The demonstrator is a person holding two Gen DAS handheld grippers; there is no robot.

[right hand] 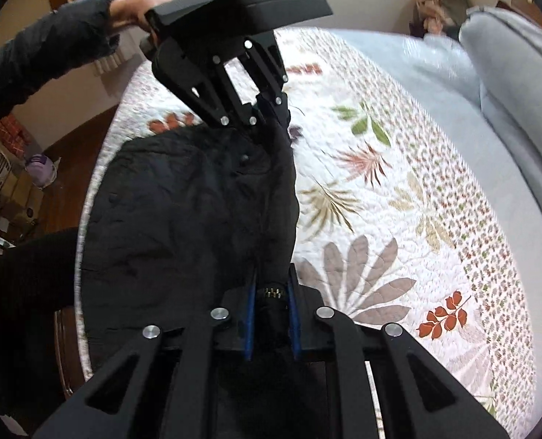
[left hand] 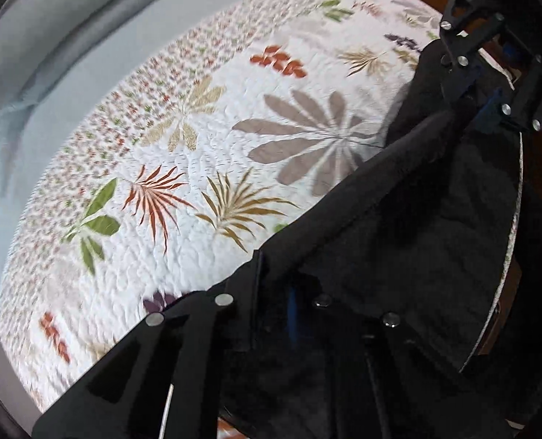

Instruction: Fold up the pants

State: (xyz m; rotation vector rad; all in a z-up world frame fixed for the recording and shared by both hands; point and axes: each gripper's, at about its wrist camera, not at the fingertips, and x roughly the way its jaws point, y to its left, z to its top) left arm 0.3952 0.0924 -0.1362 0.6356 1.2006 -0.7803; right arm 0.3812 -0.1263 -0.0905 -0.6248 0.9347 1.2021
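Black pants (right hand: 183, 212) lie on a white leaf-print quilt (right hand: 399, 197) near the bed's edge. My right gripper (right hand: 271, 292) is shut on the pants' edge, with a zipper showing between its blue pads. My left gripper (right hand: 267, 117) is shut on the far end of the same edge. In the left wrist view the left gripper (left hand: 271, 285) grips the black cloth (left hand: 399, 237), and the right gripper (left hand: 472, 91) holds the other end, the edge stretched between them.
The quilt (left hand: 198, 146) covers a bed with pale blue bedding and pillows (right hand: 508, 84) at the far side. A wooden floor and clutter (right hand: 22, 183) lie beyond the near bed edge.
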